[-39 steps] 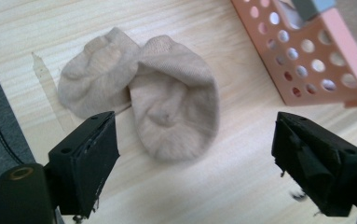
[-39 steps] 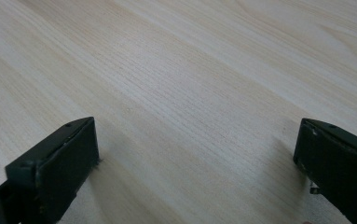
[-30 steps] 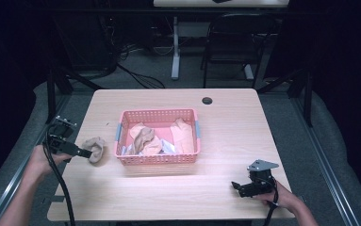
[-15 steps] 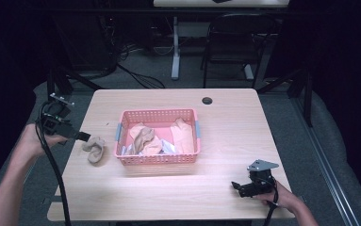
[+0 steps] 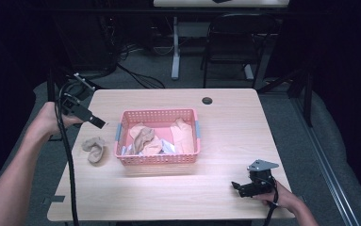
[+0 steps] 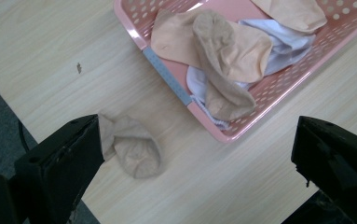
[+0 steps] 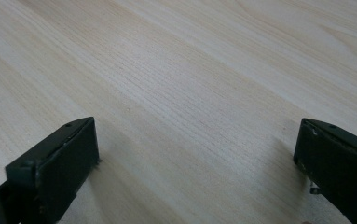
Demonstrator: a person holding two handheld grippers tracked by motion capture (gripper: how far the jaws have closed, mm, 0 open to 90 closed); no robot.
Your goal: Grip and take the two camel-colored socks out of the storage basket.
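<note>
Pink basket [image 6: 167, 77] (grey label [image 6: 164, 74], writing unreadable)

Tabletop [image 6: 50, 56]: pale wood-grain laminate, smooth, slight sheen. Basket [image 6: 167, 77]: pink perforated plastic, glossy rim. Loose sock [image 6: 132, 144]: beige knit cloth, matt, soft and wrinkled. Basket contents: beige and white cloth. Left claw [image 6: 199, 172]: black matt plastic.
</note>
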